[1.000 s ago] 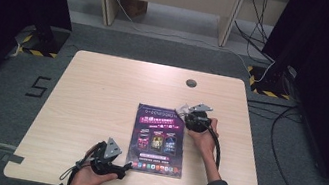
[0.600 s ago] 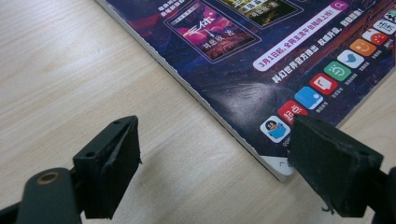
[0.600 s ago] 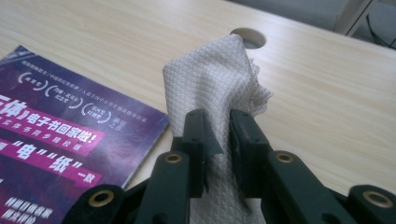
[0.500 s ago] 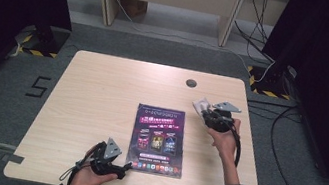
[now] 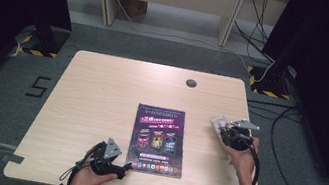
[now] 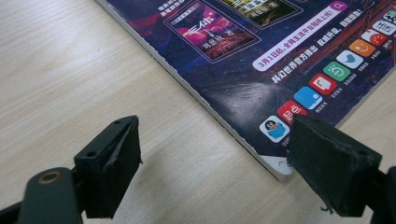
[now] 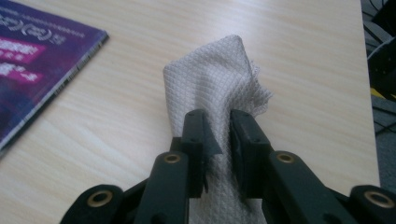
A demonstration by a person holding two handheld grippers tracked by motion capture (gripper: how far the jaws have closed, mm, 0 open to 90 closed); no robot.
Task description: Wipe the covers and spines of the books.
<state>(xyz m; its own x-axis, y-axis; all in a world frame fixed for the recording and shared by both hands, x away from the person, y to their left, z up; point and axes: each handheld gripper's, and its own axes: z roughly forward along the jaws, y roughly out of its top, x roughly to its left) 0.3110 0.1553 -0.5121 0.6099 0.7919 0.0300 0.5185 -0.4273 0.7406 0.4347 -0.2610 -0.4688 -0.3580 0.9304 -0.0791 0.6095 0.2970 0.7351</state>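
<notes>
We have the right gripper (image 7: 217,135) closed on a folded white cloth (image 7: 212,79), its fingers (image 7: 198,135) pinching a fold near the cloth's lower middle, and in the high view this gripper (image 5: 232,131) sits at the right of the frame, apart from the magazine (image 5: 158,139) lying flat in the lower centre of the desk (image 5: 102,87). The cloth (image 5: 219,124) pokes out toward the upper left of the hand there. Our left gripper (image 6: 212,154) waits with its fingers (image 6: 112,163) spread wide, straddling the magazine's near corner (image 6: 275,135) at the lower right of its own view; in the high view it (image 5: 125,169) rests at the lower left of the frame, just beside the magazine's lower left corner. We judge the step in hand to be carrying the cloth to the magazine cover to wipe it, while the left gripper steadies the corner. To do that well, we should keep the pinch firm so the cloth does not slip, lower it until the free flap lies flat on the glossy cover rather than the finger tips scraping it, and close the left fingers on the corner, or press it down, before stroking, since a light magazine would likely slide on the smooth wood.
</notes>
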